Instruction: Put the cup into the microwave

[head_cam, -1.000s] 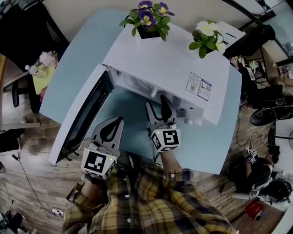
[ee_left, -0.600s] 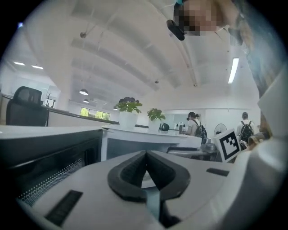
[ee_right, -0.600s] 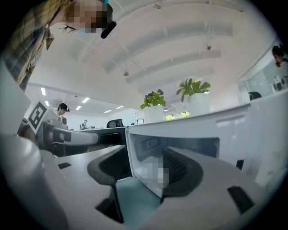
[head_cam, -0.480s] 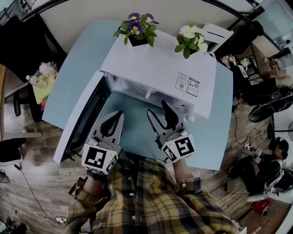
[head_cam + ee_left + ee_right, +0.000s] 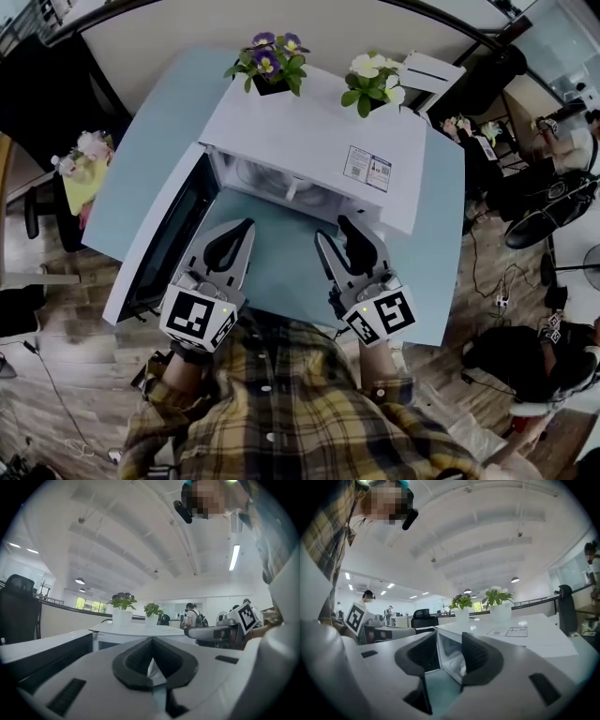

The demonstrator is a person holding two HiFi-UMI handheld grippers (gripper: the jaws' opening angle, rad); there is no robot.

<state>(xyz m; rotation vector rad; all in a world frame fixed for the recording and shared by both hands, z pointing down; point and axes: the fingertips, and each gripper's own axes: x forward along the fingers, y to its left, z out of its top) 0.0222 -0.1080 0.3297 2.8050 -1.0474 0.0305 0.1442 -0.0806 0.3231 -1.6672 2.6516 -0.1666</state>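
A white microwave (image 5: 319,141) stands on the light-blue table (image 5: 272,267) with its door (image 5: 155,244) swung open to the left. Something small and white (image 5: 463,668) shows low inside the cavity; I cannot tell whether it is the cup. My right gripper (image 5: 337,232) hovers in front of the microwave's mouth. Its jaws are closing, with a gap still between them and nothing held. In the right gripper view the gripper (image 5: 449,637) points level into the cavity. My left gripper (image 5: 246,225) is shut and empty, beside the door, with its tips (image 5: 152,640) meeting.
Two flower pots stand on the microwave's top, one purple (image 5: 267,66) and one white (image 5: 372,80). A label (image 5: 367,169) is stuck near its front right. Office chairs and cables lie on the floor to the right (image 5: 534,225). A dark desk (image 5: 56,84) is at the left.
My right gripper has drawn back from the microwave's mouth toward me and to the right, and its jaws have narrowed. The left gripper has come back slightly and stays shut.
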